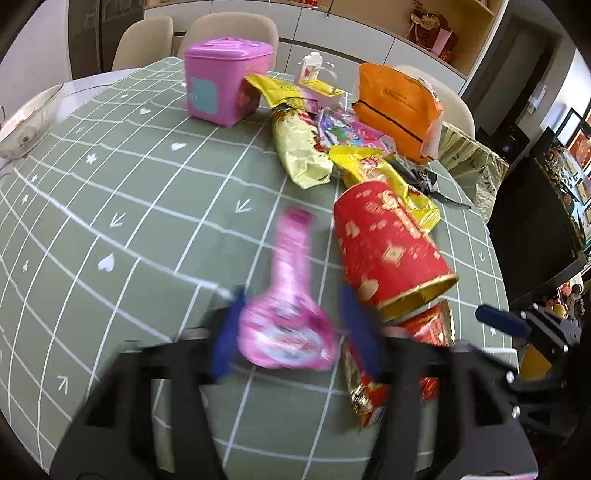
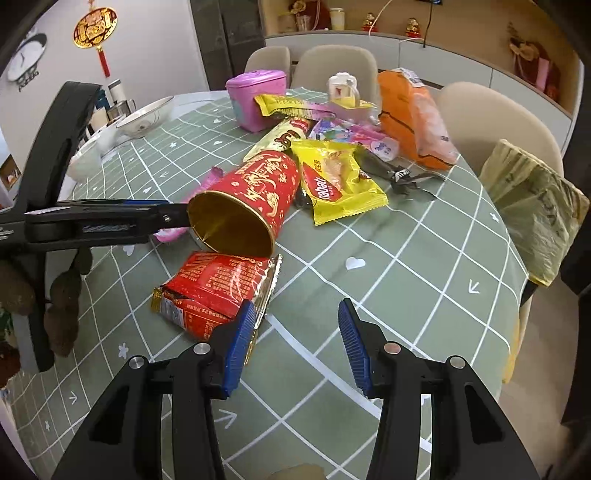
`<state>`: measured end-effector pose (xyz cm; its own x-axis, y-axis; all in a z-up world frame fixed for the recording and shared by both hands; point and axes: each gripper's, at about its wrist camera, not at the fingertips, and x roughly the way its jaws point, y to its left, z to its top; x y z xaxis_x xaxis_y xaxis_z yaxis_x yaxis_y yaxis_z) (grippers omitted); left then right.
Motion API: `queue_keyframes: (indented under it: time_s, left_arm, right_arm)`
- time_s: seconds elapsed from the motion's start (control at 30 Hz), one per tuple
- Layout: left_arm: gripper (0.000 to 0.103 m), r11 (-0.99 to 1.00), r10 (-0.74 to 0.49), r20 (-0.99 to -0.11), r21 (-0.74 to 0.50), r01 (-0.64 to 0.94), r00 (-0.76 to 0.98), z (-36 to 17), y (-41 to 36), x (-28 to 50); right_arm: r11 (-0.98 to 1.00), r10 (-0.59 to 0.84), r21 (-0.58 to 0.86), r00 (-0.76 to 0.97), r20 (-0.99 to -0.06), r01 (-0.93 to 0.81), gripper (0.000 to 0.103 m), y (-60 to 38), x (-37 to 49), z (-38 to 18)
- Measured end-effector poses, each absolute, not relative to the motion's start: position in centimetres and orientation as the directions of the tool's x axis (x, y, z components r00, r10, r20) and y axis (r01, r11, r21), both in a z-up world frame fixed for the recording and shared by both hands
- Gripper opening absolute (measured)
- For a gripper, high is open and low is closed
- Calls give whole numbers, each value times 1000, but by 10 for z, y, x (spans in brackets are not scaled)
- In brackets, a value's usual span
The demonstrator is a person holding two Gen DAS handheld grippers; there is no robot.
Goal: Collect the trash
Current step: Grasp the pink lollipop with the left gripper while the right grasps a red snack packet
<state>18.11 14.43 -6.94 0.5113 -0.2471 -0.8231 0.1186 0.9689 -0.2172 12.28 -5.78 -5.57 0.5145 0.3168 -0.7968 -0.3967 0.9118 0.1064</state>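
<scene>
We are in the dining area of a home: a round table (image 2: pixel 424 258) under a green checked cloth, ringed by beige upholstered chairs (image 2: pixel 334 66). Along the wall we see built-in cabinets with open shelves of ornaments (image 2: pixel 412 26), a red hanging charm (image 2: pixel 95 31) and a wall clock (image 2: pixel 27 55).

Pink wrapper (image 1: pixel 288 325) blurred, red cup (image 1: pixel 391 251) tipped over beside it.

- Right gripper (image 2: pixel 295 343): black plastic frame, two fingers with ribbed blue pads (image 2: pixel 240 343), round silver bolts at the pivots.
- Left gripper (image 1: pixel 291 332): same black frame, blue pads.
</scene>
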Motion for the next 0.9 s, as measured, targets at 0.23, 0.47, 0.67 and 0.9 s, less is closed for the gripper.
queue_keyframes:
  time_s: [0.23, 0.47, 0.67, 0.9]
  left_arm:
    - [5, 975, -222, -817, -190, 115, 532, -61, 160, 183]
    - [14, 974, -221, -810, -214, 77, 543, -57, 184, 176]
    - [39, 955, -285, -781, -278, 98, 556, -54, 190, 164]
    - [51, 934, -357, -784, -287, 214, 508, -61, 164, 158]
  right_arm:
    - [874, 390, 135, 510, -767, -466, 45, -44, 114, -47]
    - [800, 402, 46, 477, -781, -599, 45, 5, 124, -59]
    - [856, 293, -34, 538, -790, -516, 45, -16, 154, -73]
    - [918, 238, 4, 543, -805, -397, 45, -70, 176, -74]
